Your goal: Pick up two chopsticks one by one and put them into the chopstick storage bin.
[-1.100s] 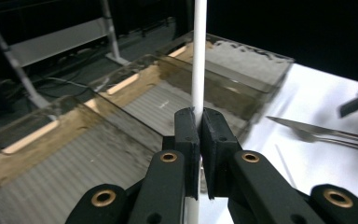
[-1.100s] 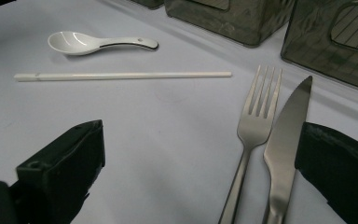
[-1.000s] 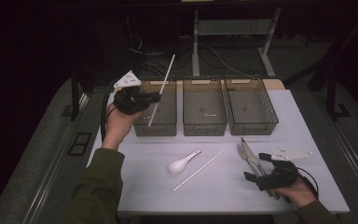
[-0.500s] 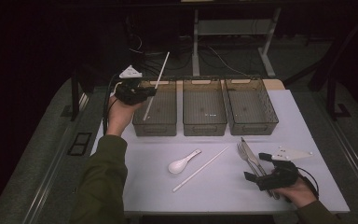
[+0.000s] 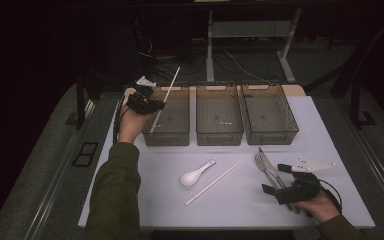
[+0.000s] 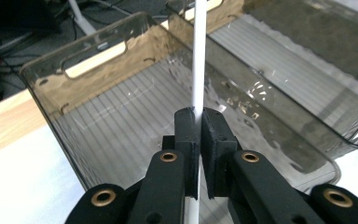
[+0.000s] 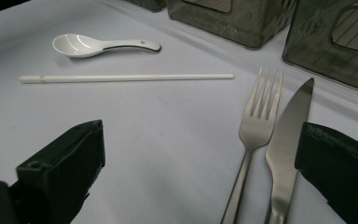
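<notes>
My left gripper [image 5: 152,104] pinched a white chopstick [image 6: 198,60] tight, slanting over the bare leftmost bin [image 5: 179,137]; all three bins held nothing. My right gripper [image 5: 278,179] gaped beside fork [image 7: 255,135] and knife [image 7: 286,140].

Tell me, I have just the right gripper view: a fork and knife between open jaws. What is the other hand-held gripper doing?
Observer: The left hand-held gripper is shut on a long white plastic chopstick.
Operator: Where is it?
Observer: Over the smoky transparent plastic bin at the left end of the row.
Operator: How many bins in all?
Observer: Three side by side; the high view shows nothing lying in them.
</notes>
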### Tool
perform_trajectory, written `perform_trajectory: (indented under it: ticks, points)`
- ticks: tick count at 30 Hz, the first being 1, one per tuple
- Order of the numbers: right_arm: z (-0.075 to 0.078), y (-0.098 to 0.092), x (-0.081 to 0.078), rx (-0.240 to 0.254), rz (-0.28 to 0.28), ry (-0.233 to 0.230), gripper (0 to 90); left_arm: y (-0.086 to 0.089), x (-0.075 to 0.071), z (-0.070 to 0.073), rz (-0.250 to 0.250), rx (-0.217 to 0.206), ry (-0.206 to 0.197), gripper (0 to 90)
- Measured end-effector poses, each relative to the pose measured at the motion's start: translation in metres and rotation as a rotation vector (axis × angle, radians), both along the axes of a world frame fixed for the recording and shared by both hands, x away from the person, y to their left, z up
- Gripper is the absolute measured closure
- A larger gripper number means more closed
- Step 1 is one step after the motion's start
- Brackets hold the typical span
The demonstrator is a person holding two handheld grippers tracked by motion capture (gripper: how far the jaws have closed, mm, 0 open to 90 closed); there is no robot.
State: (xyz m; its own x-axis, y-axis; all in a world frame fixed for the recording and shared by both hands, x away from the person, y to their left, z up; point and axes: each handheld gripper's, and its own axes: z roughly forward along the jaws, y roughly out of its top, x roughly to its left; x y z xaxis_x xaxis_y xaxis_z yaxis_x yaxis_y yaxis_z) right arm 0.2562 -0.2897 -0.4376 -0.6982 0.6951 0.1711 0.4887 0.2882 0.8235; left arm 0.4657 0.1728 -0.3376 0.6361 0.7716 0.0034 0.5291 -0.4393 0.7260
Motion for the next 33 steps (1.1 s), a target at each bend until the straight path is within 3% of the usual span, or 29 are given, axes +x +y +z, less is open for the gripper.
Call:
perform_trajectory:
  ticks: [2, 16, 33]
  points:
    - [0.0, 0.0, 0.0, 0.001, 0.0, 0.0, 1.7, 0.001, 0.002, -0.003, 0.014, 0.018, 0.018, 85.1]
    - [0.0, 0.0, 0.0, 0.001, 0.002, 0.002, 1.7, 0.002, 0.01, -0.029, 0.075, 0.031, 0.115, 85.0]
    - [0.0, 0.0, 0.0, 0.002, 0.006, 0.0, 1.7, -0.006, 0.017, -0.044, 0.118, 0.07, 0.128, 83.8]
